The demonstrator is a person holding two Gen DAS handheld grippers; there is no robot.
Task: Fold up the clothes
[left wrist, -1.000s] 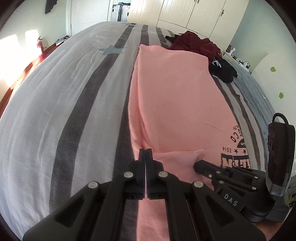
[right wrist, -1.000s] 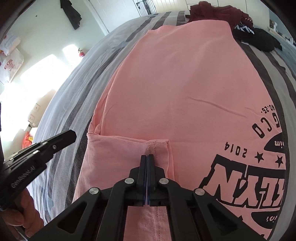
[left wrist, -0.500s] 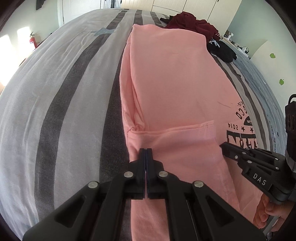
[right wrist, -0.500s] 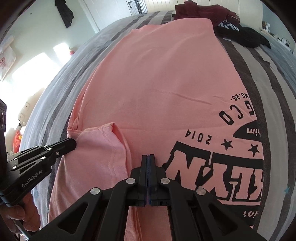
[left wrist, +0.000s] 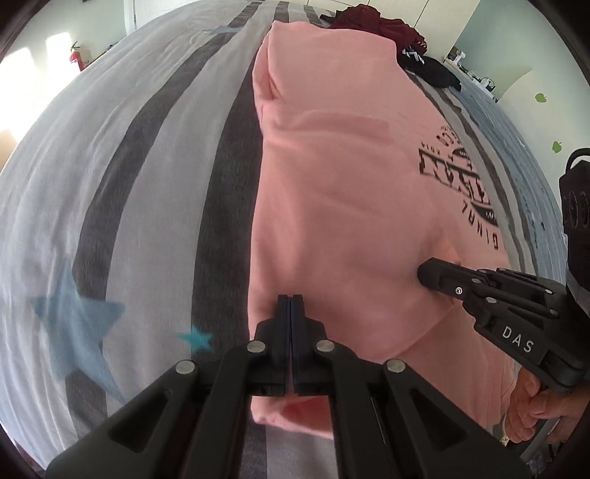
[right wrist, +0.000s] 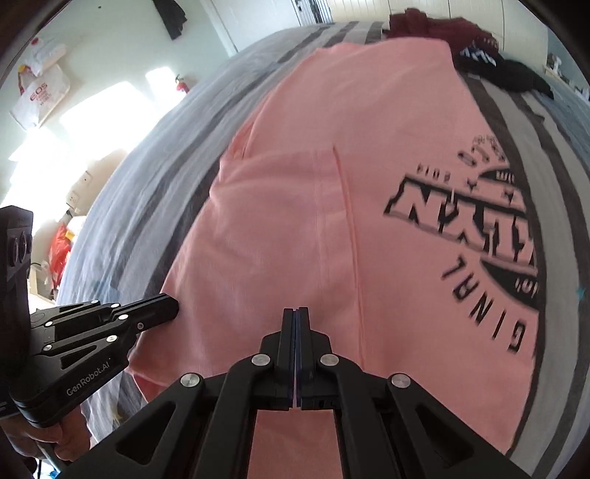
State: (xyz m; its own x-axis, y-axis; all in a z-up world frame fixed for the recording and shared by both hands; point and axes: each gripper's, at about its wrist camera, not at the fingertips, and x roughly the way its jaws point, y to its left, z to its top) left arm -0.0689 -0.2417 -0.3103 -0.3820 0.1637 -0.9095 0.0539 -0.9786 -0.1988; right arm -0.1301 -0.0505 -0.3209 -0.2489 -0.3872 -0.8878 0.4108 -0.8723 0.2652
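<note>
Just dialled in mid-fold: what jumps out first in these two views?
A big pink T-shirt with a bold black print lies along the middle of the striped bed. Both hand-held grippers, left and right, sit shut over its near end. Dark clothes are heaped at the far end.

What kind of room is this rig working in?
Most likely a bedroom: a bed with a striped, star-printed cover, a pink T-shirt spread on it with more clothes piled at the far end, and white wardrobe doors behind.
</note>
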